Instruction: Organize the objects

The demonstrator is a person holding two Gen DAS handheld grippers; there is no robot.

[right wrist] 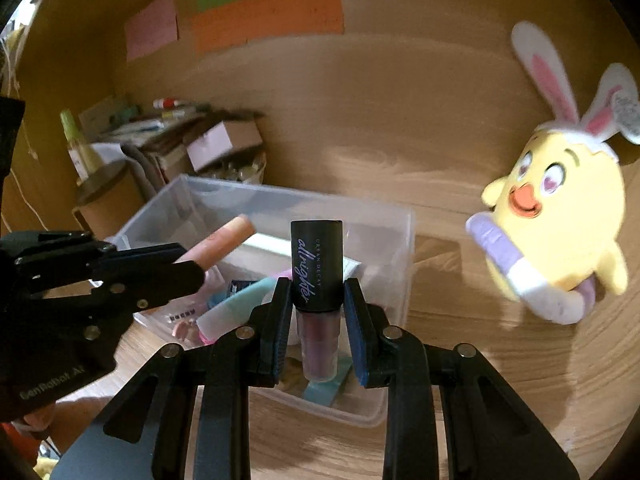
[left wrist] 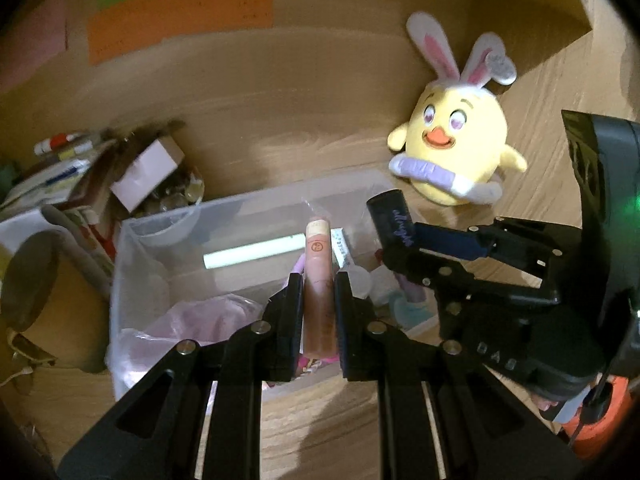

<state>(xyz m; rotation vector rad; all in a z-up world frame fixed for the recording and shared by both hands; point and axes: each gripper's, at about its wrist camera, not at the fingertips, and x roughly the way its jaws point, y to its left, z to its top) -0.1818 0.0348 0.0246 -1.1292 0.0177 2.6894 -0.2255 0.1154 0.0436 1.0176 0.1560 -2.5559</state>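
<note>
My left gripper [left wrist: 319, 288] is shut on a peach-brown lip gloss tube [left wrist: 319, 280], held upright above a clear plastic bin [left wrist: 132, 280]. My right gripper [right wrist: 316, 300] is shut on a small bottle with a black cap [right wrist: 317, 264] and a dark reddish body, also over the clear bin [right wrist: 400, 248]. In the left wrist view the right gripper [left wrist: 404, 240] shows at the right with the black-capped bottle [left wrist: 390, 220]. In the right wrist view the left gripper [right wrist: 188, 264] shows at the left with the gloss tube [right wrist: 228, 240]. The bin holds several small cosmetics and tubes.
A yellow chick plush with bunny ears [left wrist: 456, 148] lies on the wooden desk to the right of the bin, and also shows in the right wrist view [right wrist: 560, 224]. A clutter of boxes, pens and a jar [left wrist: 132, 172] sits behind the bin at left. Coloured sticky notes [right wrist: 264, 16] hang on the back wall.
</note>
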